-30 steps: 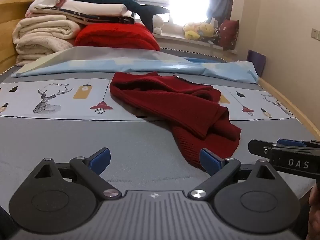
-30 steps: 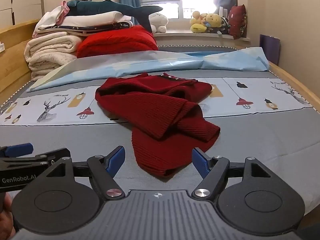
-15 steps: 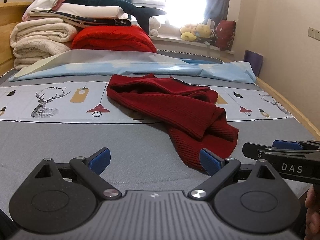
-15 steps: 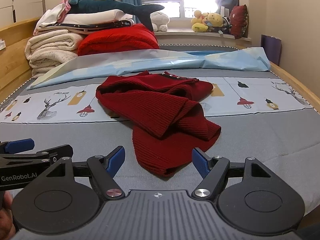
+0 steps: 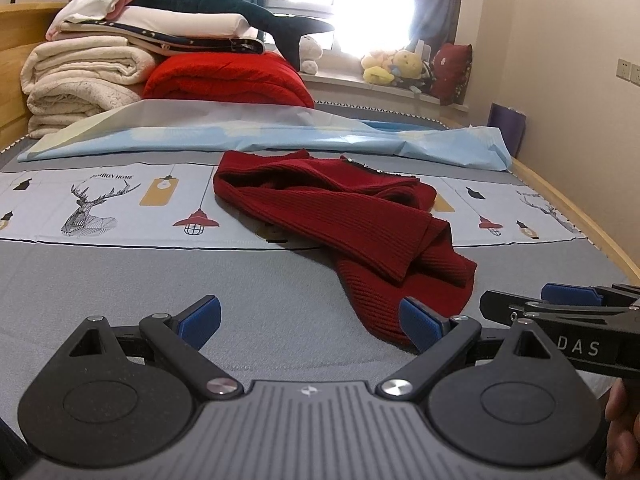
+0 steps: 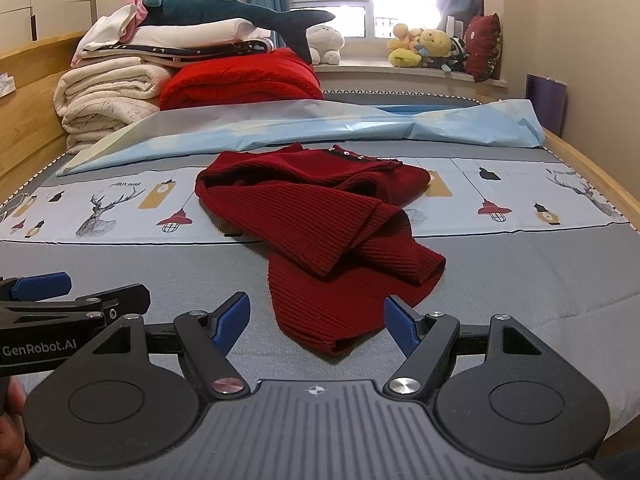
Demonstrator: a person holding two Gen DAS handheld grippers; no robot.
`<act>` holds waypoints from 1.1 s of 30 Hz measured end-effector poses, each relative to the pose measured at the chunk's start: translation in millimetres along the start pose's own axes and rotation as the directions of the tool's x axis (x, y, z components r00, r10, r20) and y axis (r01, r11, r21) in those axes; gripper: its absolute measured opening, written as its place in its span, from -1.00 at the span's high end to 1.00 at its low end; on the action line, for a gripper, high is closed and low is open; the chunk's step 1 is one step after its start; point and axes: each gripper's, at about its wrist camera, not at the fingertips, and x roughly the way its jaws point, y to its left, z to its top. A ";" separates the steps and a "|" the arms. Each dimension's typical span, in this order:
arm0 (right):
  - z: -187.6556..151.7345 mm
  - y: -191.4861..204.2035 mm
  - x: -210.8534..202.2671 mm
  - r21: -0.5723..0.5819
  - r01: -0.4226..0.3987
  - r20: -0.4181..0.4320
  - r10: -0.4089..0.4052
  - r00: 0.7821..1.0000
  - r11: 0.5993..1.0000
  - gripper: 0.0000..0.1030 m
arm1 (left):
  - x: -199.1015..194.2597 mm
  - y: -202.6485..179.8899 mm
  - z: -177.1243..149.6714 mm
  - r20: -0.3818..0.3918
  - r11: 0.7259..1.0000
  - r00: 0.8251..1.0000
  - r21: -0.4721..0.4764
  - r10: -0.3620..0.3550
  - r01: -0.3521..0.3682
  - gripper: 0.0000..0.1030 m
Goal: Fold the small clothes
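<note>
Now your right gripper (image 6: 316, 322) nearer: red sweater (image 6: 320, 236) hem straight ahead, long axis running away; left gripper (image 5: 310, 322) beside, both gaping, empty.

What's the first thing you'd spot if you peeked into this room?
The crumpled dark red knitted sweater in the middle of the bed, on the grey sheet with the deer-and-lamp printed band. Behind it rises a pile of folded cream and red blankets with a dark teal plush shark on top.
</note>
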 end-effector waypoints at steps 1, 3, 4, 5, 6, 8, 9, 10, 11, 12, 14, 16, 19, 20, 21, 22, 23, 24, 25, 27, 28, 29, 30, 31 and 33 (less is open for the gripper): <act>0.2 0.4 -0.8 -0.001 0.000 0.001 0.000 1.000 1.000 -0.46 | -1.1 0.5 0.0 0.002 1.000 1.000 0.000 -0.001 0.001 -0.89; 0.6 -0.2 -0.2 0.001 -0.001 0.000 0.001 1.000 1.000 -0.46 | -1.6 0.0 0.5 0.003 1.000 1.000 0.000 -0.002 0.002 -0.89; 0.8 0.7 -1.0 0.001 -0.001 0.001 0.001 1.000 1.000 -0.46 | -1.7 0.0 0.7 0.004 1.000 1.000 0.000 -0.002 0.002 -0.89; 0.9 0.9 -0.9 0.001 0.000 0.000 0.000 1.000 1.000 -0.46 | -1.6 0.0 1.0 0.004 1.000 1.000 0.001 -0.002 0.002 -0.89; 1.0 0.5 -0.5 0.001 -0.001 0.000 0.001 1.000 1.000 -0.46 | -1.6 -0.4 1.4 0.004 1.000 1.000 0.001 -0.002 0.002 -0.89; 1.0 1.0 -1.0 0.002 -0.001 0.000 0.001 1.000 1.000 -0.46 | -1.7 -0.1 1.0 0.004 1.000 1.000 0.000 -0.002 0.002 -0.89; 1.0 1.1 -0.8 0.001 -0.001 0.000 0.001 1.000 1.000 -0.46 | -1.7 -0.5 1.3 0.004 1.000 1.000 0.000 -0.001 0.001 -0.89; 0.8 0.1 0.1 0.001 -0.001 0.000 0.001 1.000 1.000 -0.46 | -1.4 -0.2 1.6 0.004 1.000 1.000 0.000 -0.002 0.002 -0.89; 1.1 1.1 -0.9 0.001 -0.001 0.000 0.001 1.000 1.000 -0.46 | -1.5 0.1 1.4 0.005 1.000 1.000 0.000 -0.002 0.002 -0.89; 0.8 0.1 0.2 0.001 -0.001 0.000 0.001 1.000 1.000 -0.46 | -1.5 -0.3 1.8 0.005 1.000 1.000 0.000 -0.001 0.001 -0.89; 1.2 1.1 -0.5 0.000 -0.001 0.000 0.001 1.000 1.000 -0.46 | -1.4 -0.1 1.8 0.004 1.000 1.000 0.000 -0.002 0.002 -0.89; 1.1 0.6 -0.4 0.002 -0.001 0.001 0.001 1.000 1.000 -0.46 | -1.5 0.3 1.4 0.004 1.000 1.000 0.000 -0.002 0.002 -0.89; 0.4 -0.3 0.8 0.002 -0.001 0.000 0.001 1.000 1.000 -0.46 | -1.5 0.4 1.3 0.004 1.000 1.000 0.000 -0.002 0.002 -0.89; 0.9 0.8 -0.1 0.002 -0.001 0.000 0.001 1.000 1.000 -0.46 | -1.5 0.2 1.5 0.004 1.000 1.000 0.000 -0.003 0.003 -0.89; 0.7 0.6 -0.1 0.001 -0.002 0.001 0.002 1.000 1.000 -0.46 | -1.5 0.2 1.3 0.005 1.000 1.000 0.000 -0.002 0.002 -0.89; 0.5 0.8 0.0 0.000 -0.001 0.001 0.001 1.000 1.000 -0.46 | -1.4 0.1 1.3 0.005 1.000 1.000 0.001 -0.002 0.002 -0.89; 0.4 0.2 0.6 0.001 -0.001 0.000 0.001 1.000 1.000 -0.46 | -1.4 0.3 1.7 0.006 1.000 1.000 0.000 -0.001 0.001 -0.89; 0.3 -0.3 0.9 0.001 -0.001 0.000 0.001 1.000 1.000 -0.46 | -1.1 1.0 2.5 0.006 1.000 1.000 -0.001 -0.002 0.002 -0.89; 0.8 0.5 0.0 0.002 -0.001 0.001 0.001 1.000 1.000 -0.46 | -1.9 1.3 2.1 0.008 1.000 1.000 -0.001 -0.002 0.002 -0.89; 0.3 -0.2 1.0 0.002 -0.001 0.000 0.001 1.000 1.000 -0.46 | -2.4 1.7 2.2 0.010 1.000 1.000 0.000 -0.004 0.004 -0.89; 0.5 0.6 0.3 0.002 -0.001 0.000 0.001 1.000 1.000 -0.46 | -3.3 2.1 1.6 0.012 1.000 1.000 0.000 -0.004 0.004 -0.89; 0.0 -0.2 1.1 0.002 -0.001 0.001 0.001 1.000 1.000 -0.46 | -3.9 1.8 1.1 0.015 1.000 1.000 0.001 -0.004 0.004 -0.89; 0.0 -0.1 1.0 0.002 -0.001 0.001 0.001 1.000 1.000 -0.46 | -4.1 1.7 1.4 0.017 1.000 1.000 0.002 -0.005 0.005 -0.89; 0.0 -0.1 1.1 0.002 -0.001 0.001 0.001 1.000 1.000 -0.46 | -4.1 1.5 1.7 0.018 1.000 1.000 0.003 -0.005 0.005 -0.89; 0.2 0.6 0.5 0.002 -0.001 0.000 0.001 1.000 1.000 -0.46 | -3.9 1.8 1.3 0.019 1.000 1.000 0.002 -0.006 0.006 -0.89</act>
